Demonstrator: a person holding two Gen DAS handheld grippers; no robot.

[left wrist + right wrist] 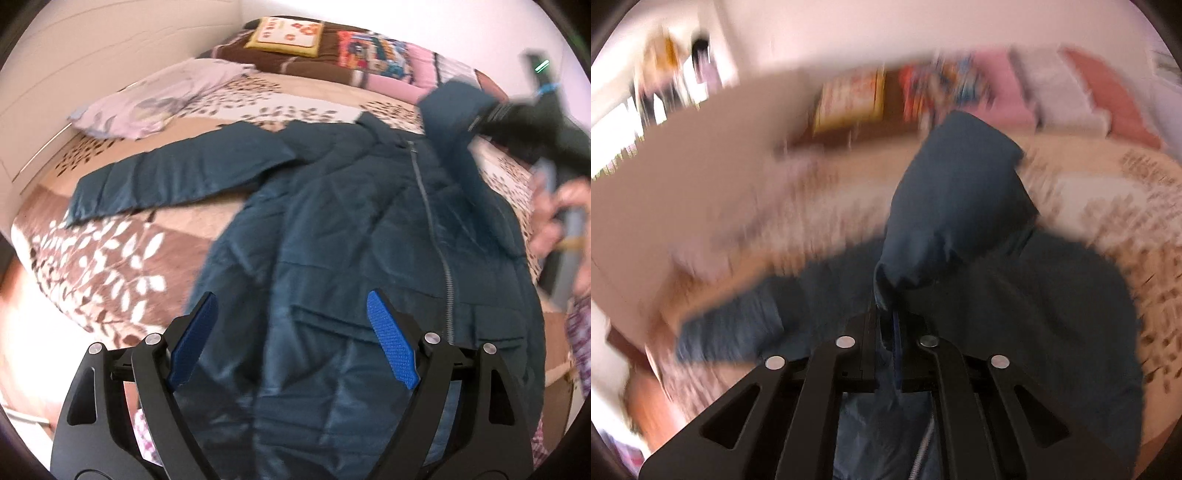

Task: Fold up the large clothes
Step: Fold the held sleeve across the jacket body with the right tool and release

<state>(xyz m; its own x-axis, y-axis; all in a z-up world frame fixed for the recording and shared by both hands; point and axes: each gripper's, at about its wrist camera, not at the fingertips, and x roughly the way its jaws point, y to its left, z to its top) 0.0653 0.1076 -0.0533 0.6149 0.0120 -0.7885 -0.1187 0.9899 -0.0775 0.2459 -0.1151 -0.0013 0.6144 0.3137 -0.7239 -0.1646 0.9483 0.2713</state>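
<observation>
Right wrist view shows the right gripper (892, 332) pinching a sleeve (956, 199) of the jacket (369, 229) spread on the bed (110, 258), likely to fold it inward, while the left gripper (291, 336) hovers with jaws spread, empty.

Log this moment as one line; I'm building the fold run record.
stage: sleeve fold | right gripper: shut on jacket sleeve, lifted | left gripper: open above jacket | surface: bed

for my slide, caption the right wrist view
Right gripper shut on the teal jacket sleeve, lifted above the bed.
</observation>
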